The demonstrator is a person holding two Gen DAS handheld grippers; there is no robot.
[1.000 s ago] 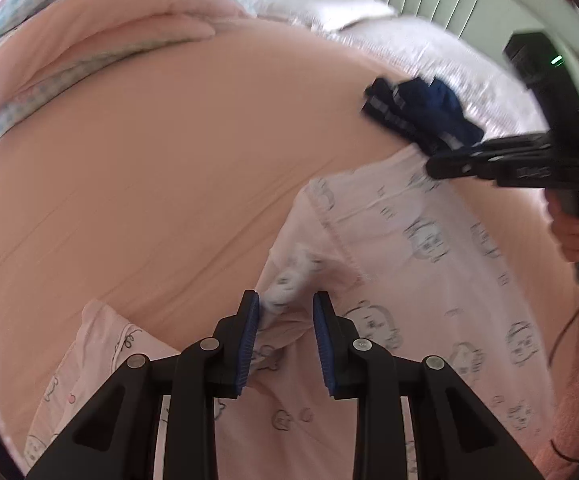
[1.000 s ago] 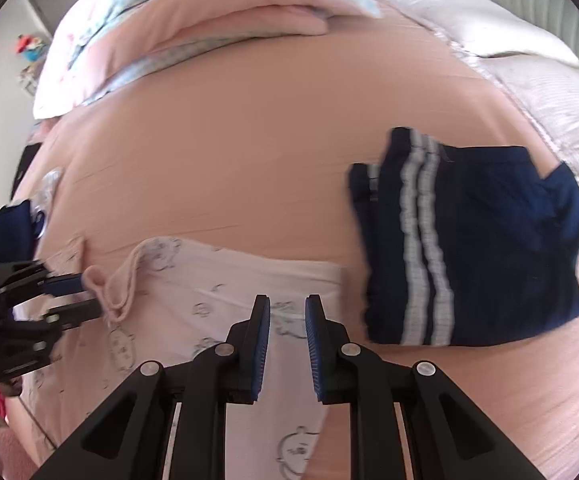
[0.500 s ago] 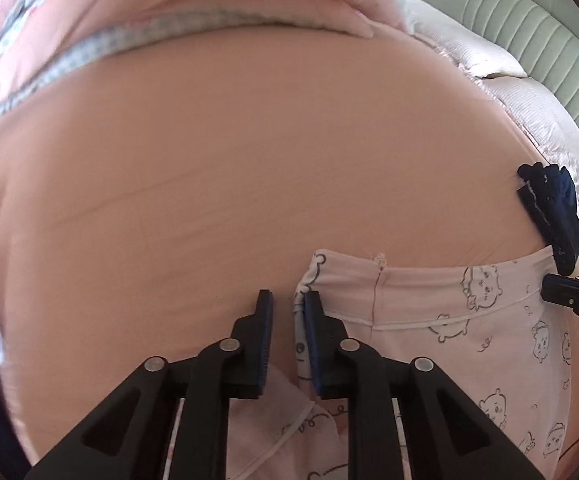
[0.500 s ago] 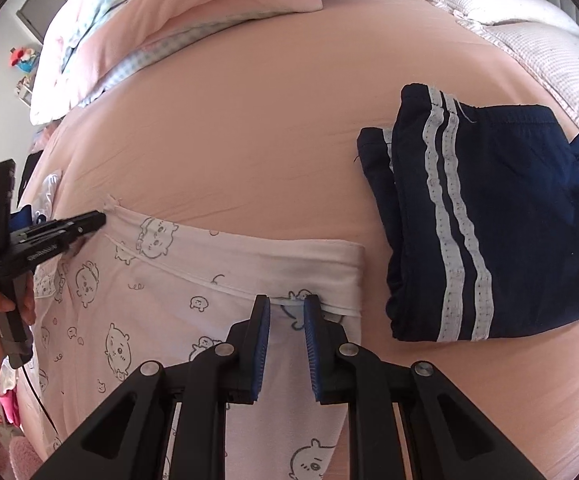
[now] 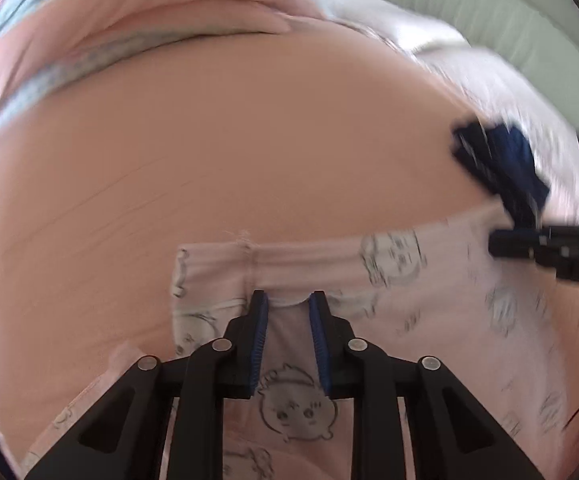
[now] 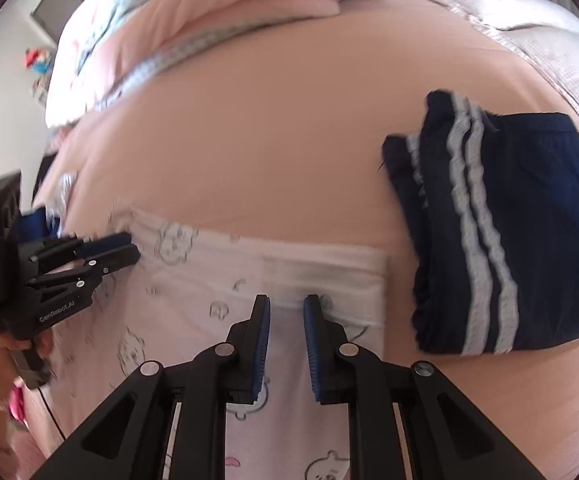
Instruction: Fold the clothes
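Note:
Pale pink pyjama trousers (image 5: pixel 409 320) with a cartoon print lie flat on the pink sheet (image 5: pixel 249 140), waistband at the far edge. My left gripper (image 5: pixel 288 300) is at the waistband just right of its side seam. Its jaws are closing, and a small ridge of waistband is pinched between the pads. My right gripper (image 6: pixel 286 302) is shut on the waistband near the right end of the trousers (image 6: pixel 193 320). Each gripper shows in the other's view: the left gripper (image 6: pixel 129 250) and the right gripper (image 5: pixel 493 242).
A folded navy garment (image 6: pixel 529 220) with white stripes lies on the sheet just right of the trousers. A pink duvet and pillows (image 6: pixel 229 4) are piled at the far side, with a white quilt (image 6: pixel 529 20) at the far right. A hand (image 6: pixel 37 344) holds the left gripper's handle.
The trousers, earlier bunched and lifted at the left gripper, now lie spread flat. My left gripper slid from the waistband's left corner rightwards past the seam. The right gripper kept its spot on the waistband.

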